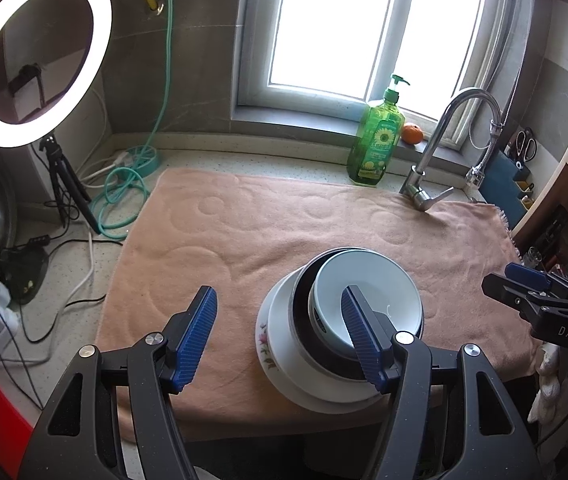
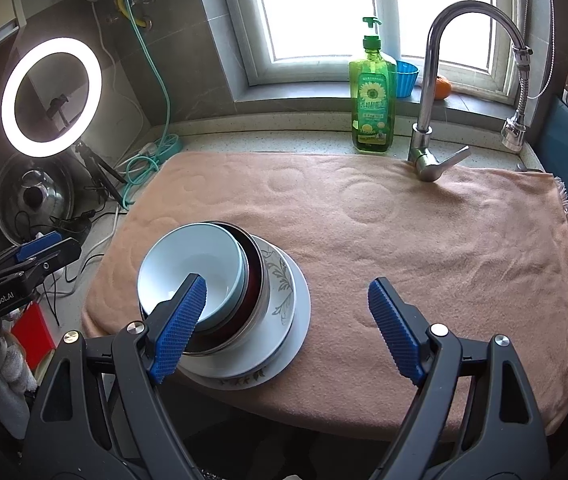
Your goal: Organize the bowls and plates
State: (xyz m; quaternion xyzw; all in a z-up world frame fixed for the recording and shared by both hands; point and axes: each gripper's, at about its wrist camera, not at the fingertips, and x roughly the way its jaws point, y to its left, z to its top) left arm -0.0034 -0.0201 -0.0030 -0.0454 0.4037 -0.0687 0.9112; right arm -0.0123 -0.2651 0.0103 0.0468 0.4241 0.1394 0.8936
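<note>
Stack: pale blue ceramic bowl (image 1: 368,292) sits tilted in a dark metal-rimmed bowl (image 2: 254,276), which sits in a white leaf-printed deep plate (image 2: 280,284), all on a wide white flower-edged plate (image 1: 284,364).
Stack position: near edge of the peach embossed towel (image 1: 284,224), left of its middle in the right wrist view.
Placement rationale (judgement): widest piece at the bottom, narrowest on top, so the pile nests; the towel probably cushions the crockery and keeps it from sliding on the speckled stone bench (image 1: 68,280).
Task status (judgement): dishes appear gathered into one pile; only the top bowl's tilt looks unsettled.
Left tongs (image 1: 280,336): jaws apart, nothing between them; the right pad shows in front of the blue bowl, contact cannot be told.
Right tongs (image 2: 286,328): jaws wide, empty; the left pad overlaps the blue bowl in view, contact likewise uncertain.
Hold rationale (judgement): both point down at the stack from the near side, neither gripping.
Writing: "DAS" on the right tongs' body in the left wrist view; "GenRobot.AI" on the left tongs' body in the right wrist view.
Green pump bottle of dish soap (image 2: 372,96): far side by the chrome faucet (image 2: 432,92); sunflower label, characters too small to read.
</note>
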